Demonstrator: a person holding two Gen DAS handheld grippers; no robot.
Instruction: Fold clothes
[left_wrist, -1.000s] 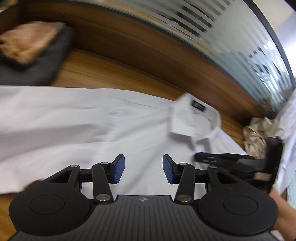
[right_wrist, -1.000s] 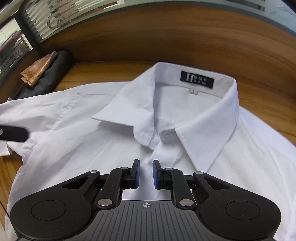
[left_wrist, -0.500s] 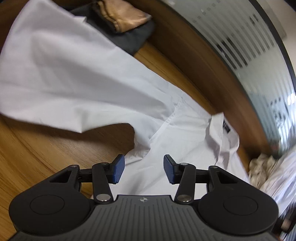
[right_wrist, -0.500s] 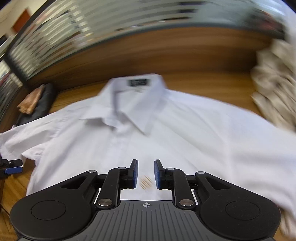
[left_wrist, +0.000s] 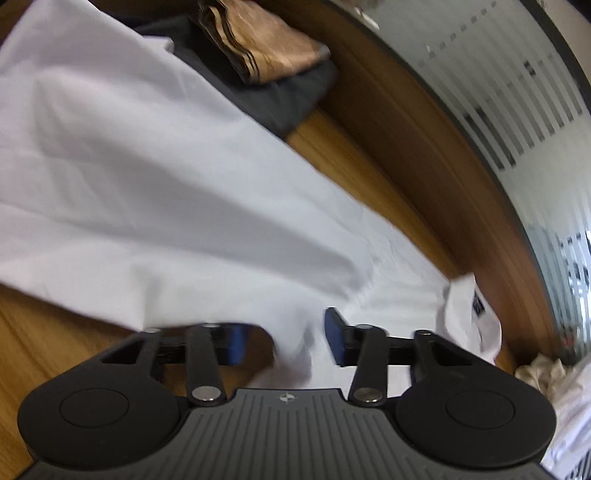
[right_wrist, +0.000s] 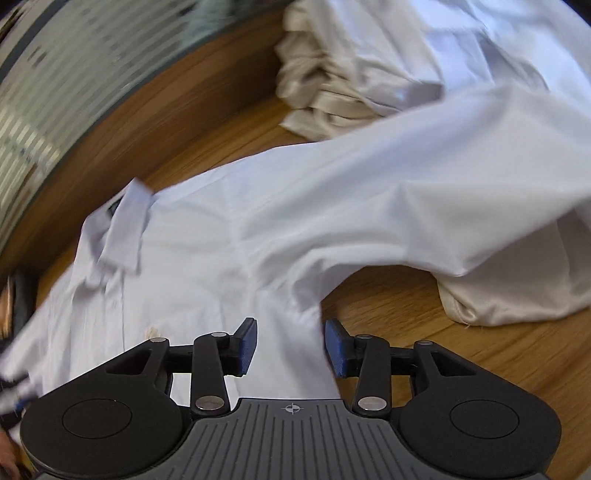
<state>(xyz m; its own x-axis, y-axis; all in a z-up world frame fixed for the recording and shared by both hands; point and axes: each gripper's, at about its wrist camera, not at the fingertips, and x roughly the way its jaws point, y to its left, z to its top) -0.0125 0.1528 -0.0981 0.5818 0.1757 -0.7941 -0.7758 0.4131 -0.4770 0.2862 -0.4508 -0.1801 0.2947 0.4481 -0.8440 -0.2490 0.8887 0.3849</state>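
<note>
At both armpits of the white short-sleeved collared cotton shirt (left_wrist: 155, 177), flat on the wooden table (left_wrist: 55, 332): side seams being lined up for the first fold.

Left gripper (left_wrist: 282, 341) closing, blue pads astride a fold of cloth under the left sleeve, not yet pinching. Right gripper (right_wrist: 290, 347) opening, cloth at the right armpit between parted pads, unclamped. Next, likely: pinch both seams and carry them inward together. Versus a second earlier: gone from left gripper over the body and right at the collar (right_wrist: 123, 225), out to the sleeves.
</note>
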